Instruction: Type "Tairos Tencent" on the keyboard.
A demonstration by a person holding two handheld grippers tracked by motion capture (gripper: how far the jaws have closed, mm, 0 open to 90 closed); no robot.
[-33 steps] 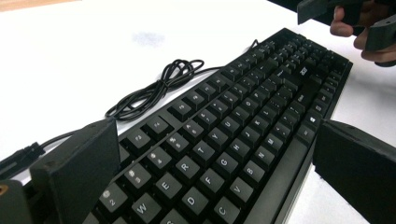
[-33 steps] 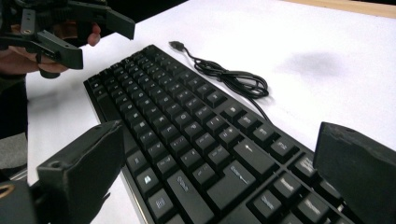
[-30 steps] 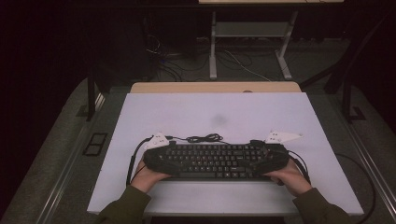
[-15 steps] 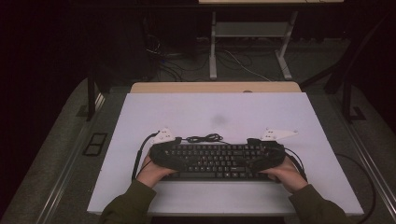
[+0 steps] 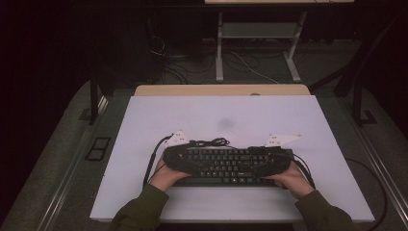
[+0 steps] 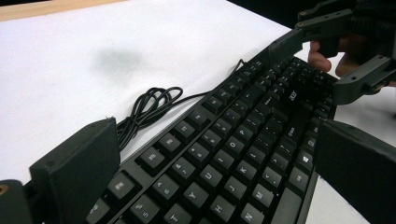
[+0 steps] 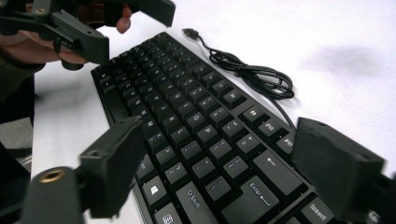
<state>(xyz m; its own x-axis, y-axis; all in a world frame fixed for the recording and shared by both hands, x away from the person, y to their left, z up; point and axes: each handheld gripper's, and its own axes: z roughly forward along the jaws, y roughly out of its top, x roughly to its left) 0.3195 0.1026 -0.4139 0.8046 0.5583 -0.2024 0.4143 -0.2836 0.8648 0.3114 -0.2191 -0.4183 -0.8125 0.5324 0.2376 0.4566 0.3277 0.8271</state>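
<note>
In the high view, lower middle of the frame, a black keyboard (image 5: 226, 165) lies on the white table (image 5: 144, 125), its long side running left to right. A gripper sits at each end.

At the left end, the left gripper (image 5: 174, 155) is held in the person's left hand (image 5: 166, 177). In the left gripper view its jaws stand spread, one at lower left beyond the keyboard's back edge, the other at lower right off the front edge, so the key rows run up between them. Whether the pads touch the casing I cannot tell. The straddle looks meant to take the board across its depth, where it is narrow enough to fit.

Behind the keyboard, centre of the high view, its cable (image 5: 211, 142) lies in a loose bundle on the table; in the right gripper view it trails to a free plug at upper centre, so nothing tethers the board.

At the right end, the right gripper (image 5: 272, 156), in the right hand (image 5: 291, 180), mirrors the left: jaws wide apart on either side of the end. One gripper per end would likely keep a long, flat board level if lifted.
</note>
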